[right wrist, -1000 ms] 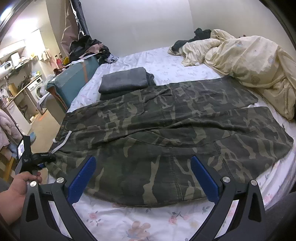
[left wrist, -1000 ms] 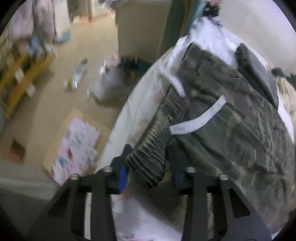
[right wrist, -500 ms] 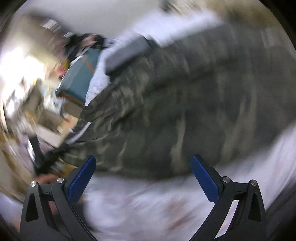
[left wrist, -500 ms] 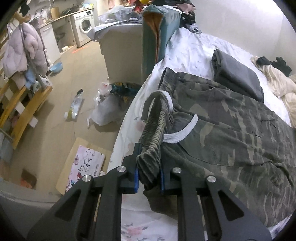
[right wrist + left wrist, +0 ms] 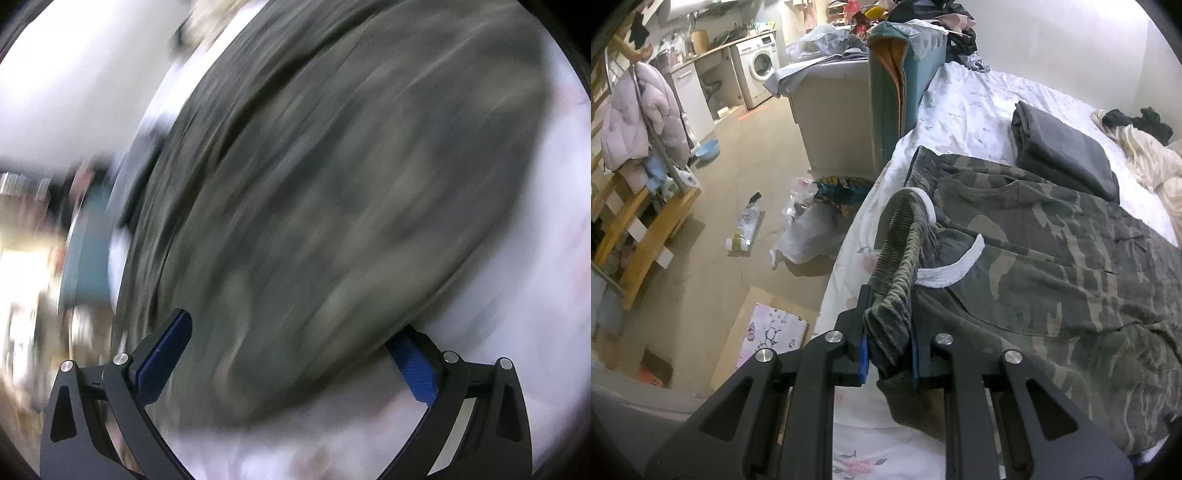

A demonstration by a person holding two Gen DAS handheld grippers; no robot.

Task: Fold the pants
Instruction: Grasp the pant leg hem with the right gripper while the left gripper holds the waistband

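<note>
Camouflage pants (image 5: 1052,266) lie spread on a bed with a white floral sheet (image 5: 967,110). My left gripper (image 5: 888,343) is shut on the ribbed waistband (image 5: 905,258) at the pants' near corner and holds it lifted off the sheet; a white drawstring (image 5: 945,273) hangs beside it. In the right wrist view my right gripper (image 5: 291,354) is open and empty, close above the pants (image 5: 332,184), which show only as a motion-blurred green mass.
A folded grey garment (image 5: 1063,155) lies on the bed behind the pants. A cream duvet (image 5: 1152,162) is at the far right. A teal cushion (image 5: 901,77) stands at the bed's edge. Bags and litter (image 5: 812,229) lie on the floor at left.
My left gripper closed on the waistband and lifted it. My right gripper, still open, swung fast down and closer to the pants, blurring its view.
</note>
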